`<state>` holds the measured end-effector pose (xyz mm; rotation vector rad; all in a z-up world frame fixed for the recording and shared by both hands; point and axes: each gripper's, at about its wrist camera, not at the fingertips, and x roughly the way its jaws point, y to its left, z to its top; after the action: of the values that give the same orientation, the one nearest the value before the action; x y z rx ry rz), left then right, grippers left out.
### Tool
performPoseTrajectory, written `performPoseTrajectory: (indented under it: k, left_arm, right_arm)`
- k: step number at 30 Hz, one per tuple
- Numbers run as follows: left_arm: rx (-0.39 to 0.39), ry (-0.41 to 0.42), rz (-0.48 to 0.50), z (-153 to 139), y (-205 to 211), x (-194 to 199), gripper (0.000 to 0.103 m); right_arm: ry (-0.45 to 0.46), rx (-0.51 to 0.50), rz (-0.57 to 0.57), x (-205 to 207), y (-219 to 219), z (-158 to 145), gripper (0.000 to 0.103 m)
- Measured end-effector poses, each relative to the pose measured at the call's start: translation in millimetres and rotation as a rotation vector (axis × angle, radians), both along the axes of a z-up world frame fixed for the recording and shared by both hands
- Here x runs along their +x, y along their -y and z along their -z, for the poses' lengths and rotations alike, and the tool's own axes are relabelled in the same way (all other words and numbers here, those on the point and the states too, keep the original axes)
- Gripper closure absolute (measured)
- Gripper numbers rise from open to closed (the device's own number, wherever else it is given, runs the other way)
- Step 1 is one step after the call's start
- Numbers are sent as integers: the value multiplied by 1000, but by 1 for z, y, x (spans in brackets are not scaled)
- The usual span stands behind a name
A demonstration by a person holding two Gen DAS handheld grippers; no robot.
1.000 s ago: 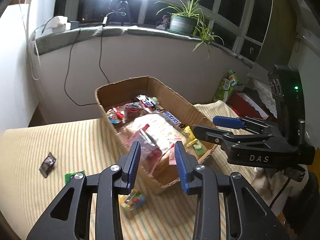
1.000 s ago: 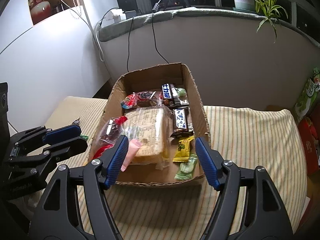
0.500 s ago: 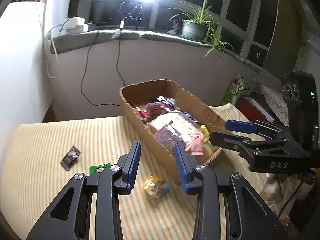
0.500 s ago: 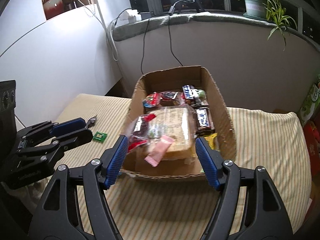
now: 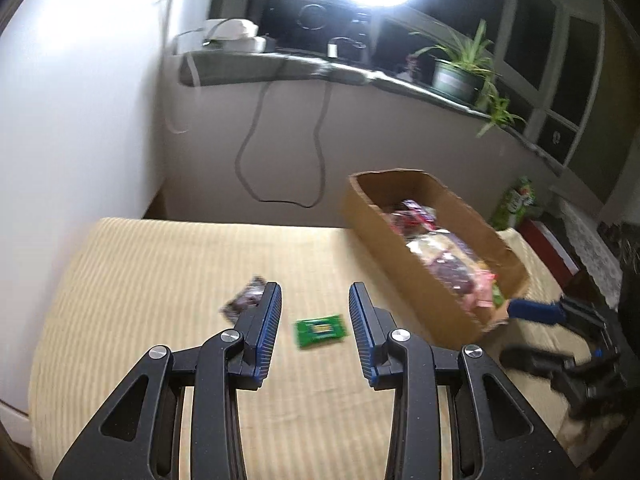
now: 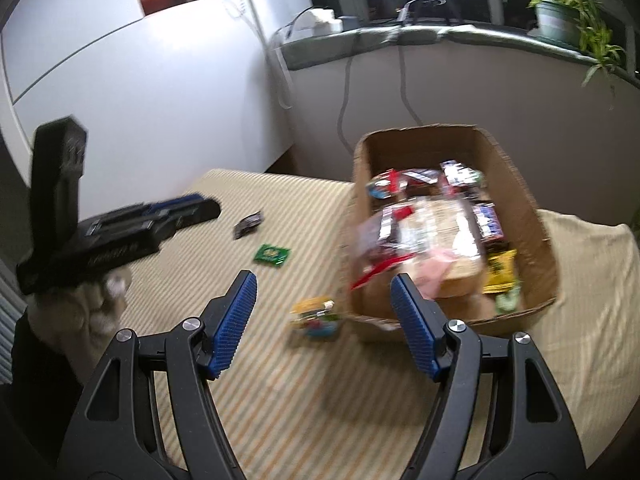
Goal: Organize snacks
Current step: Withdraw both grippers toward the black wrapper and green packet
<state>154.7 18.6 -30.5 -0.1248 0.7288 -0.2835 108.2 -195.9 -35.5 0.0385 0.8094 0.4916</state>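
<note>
A cardboard box (image 6: 540, 240) full of wrapped snacks stands on the striped cloth; it also shows in the left wrist view (image 5: 400, 240). Three loose snacks lie on the cloth: a green packet (image 5: 320, 330) (image 6: 272, 255), a dark packet (image 5: 244, 300) (image 6: 249, 224), and a yellow multicoloured packet (image 6: 316, 316) beside the box's near corner. My left gripper (image 5: 314, 320) is open and empty, hovering just above the green packet. My right gripper (image 6: 324, 312) is open and empty, above the yellow packet. The left gripper shows in the right view (image 6: 216, 210).
A white wall stands at the left, a low grey wall with hanging cables (image 5: 280, 152) behind. A potted plant (image 5: 456, 76) sits on the ledge. Green and red packages (image 5: 520, 204) lie beyond the box at the right.
Both grippers swung left, away from the box and toward the loose snacks. The left gripper now frames the green packet, the right one the yellow packet. Both stayed open.
</note>
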Motion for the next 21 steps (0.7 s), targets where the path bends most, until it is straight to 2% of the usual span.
performPoseTrajectory:
  k: [11, 21]
  left_arm:
    - [44, -68, -7, 29, -30, 23, 70]
    - [110, -123, 86, 56, -24, 56, 70]
  right_arm:
    - [-45, -40, -118, 2, -80, 27, 31]
    - [-94, -93, -82, 31, -114, 56, 31]
